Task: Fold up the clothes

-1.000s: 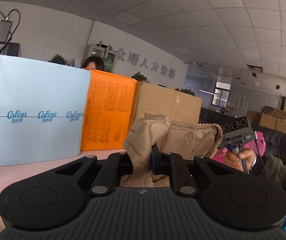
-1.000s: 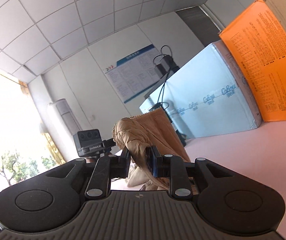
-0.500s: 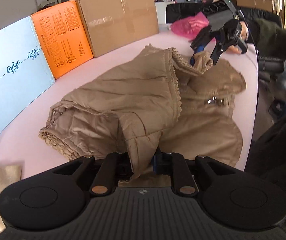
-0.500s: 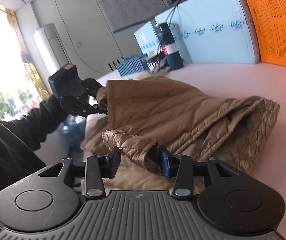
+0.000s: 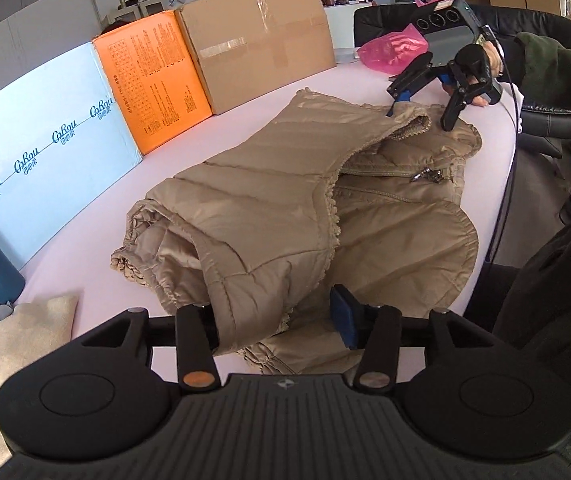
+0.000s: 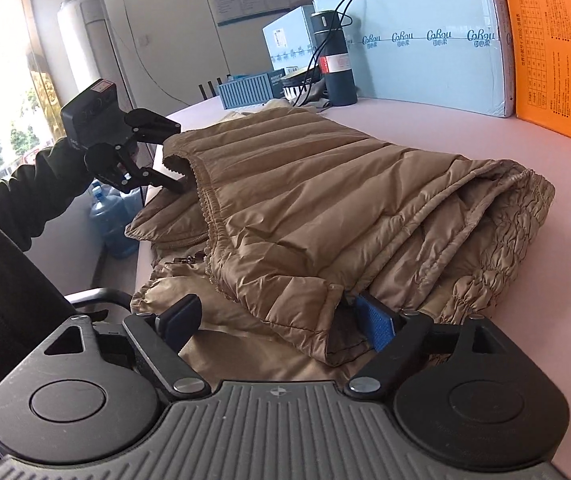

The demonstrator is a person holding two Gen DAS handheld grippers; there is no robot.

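A tan quilted jacket (image 5: 269,200) lies folded over on the pink table (image 5: 85,248). At the near edge of the jacket my left gripper (image 5: 271,312) has its jaws opening. A flap of the jacket sits between them against the left finger, and the blue pad (image 5: 343,316) is clear of it. Across the jacket my right gripper (image 5: 419,118) stands open over the collar. In the right wrist view the right gripper (image 6: 279,312) has its jaws opening wide around a loose fold of the jacket (image 6: 325,208). There the left gripper (image 6: 177,156) is open at the far hem.
A light-blue box (image 5: 45,152), an orange box (image 5: 153,80) and a cardboard box (image 5: 261,36) line the back of the table. A pink bag (image 5: 393,48) lies at the far end, a beige cloth (image 5: 17,336) at the near left, a dark flask (image 6: 337,64) by the boxes.
The jacket, held up in the air by both shut grippers, has come down folded onto the table. Both grippers have opened off it.
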